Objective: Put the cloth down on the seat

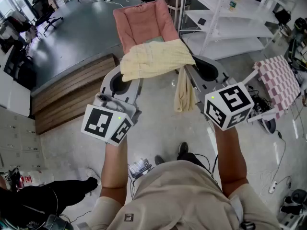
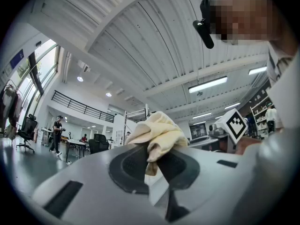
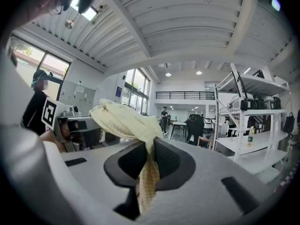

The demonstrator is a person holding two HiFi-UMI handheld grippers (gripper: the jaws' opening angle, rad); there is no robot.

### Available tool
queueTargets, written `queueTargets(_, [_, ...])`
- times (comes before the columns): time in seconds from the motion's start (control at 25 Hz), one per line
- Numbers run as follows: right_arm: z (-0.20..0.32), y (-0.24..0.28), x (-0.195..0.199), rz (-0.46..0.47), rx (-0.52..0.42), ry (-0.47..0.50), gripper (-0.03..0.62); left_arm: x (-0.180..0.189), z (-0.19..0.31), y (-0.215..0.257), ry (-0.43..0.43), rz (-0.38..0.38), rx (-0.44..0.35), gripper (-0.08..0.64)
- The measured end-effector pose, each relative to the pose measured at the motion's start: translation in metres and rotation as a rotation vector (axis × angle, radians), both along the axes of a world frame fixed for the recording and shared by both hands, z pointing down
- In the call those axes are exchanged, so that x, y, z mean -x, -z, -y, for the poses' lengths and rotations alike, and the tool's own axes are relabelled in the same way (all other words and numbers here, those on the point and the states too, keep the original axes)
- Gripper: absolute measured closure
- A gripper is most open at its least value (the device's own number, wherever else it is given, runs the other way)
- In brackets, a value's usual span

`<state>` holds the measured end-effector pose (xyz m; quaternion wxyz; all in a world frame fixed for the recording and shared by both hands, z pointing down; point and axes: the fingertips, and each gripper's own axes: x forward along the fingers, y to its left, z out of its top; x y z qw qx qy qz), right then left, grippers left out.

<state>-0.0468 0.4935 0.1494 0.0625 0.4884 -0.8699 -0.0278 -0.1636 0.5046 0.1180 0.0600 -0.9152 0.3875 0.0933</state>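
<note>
A pale yellow cloth (image 1: 156, 59) hangs stretched between my two grippers, above the floor and just in front of a pink cushioned seat (image 1: 144, 25). My left gripper (image 1: 125, 78) is shut on the cloth's left corner; the bunched cloth (image 2: 157, 135) rises out of its jaws. My right gripper (image 1: 192, 71) is shut on the right corner, with the cloth (image 3: 129, 123) pinched and a strip (image 1: 182, 92) dangling below it. Both gripper views point up at the ceiling.
A white shelving unit (image 1: 230, 18) stands at the back right. A pink-and-white checked chair (image 1: 280, 83) is at the right. A low wooden platform (image 1: 72, 92) lies at the left. Cables (image 1: 283, 166) trail on the floor at the right. People stand far off in the hall.
</note>
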Motion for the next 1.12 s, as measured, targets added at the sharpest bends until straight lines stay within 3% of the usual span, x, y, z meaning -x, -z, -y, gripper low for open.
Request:
queueTargets(0.64, [0.018, -0.008, 0.025, 0.005, 0.014, -0.011, 0.558, 0.025, 0.016, -0.011, -0.003, 0.006, 0.017, 0.522])
queueTargets(1.12, [0.08, -0.024, 0.016, 0.07, 0.04, 0.05, 0.557, 0.014, 0.073, -0.024, 0.037, 0.028, 0.035, 0.522])
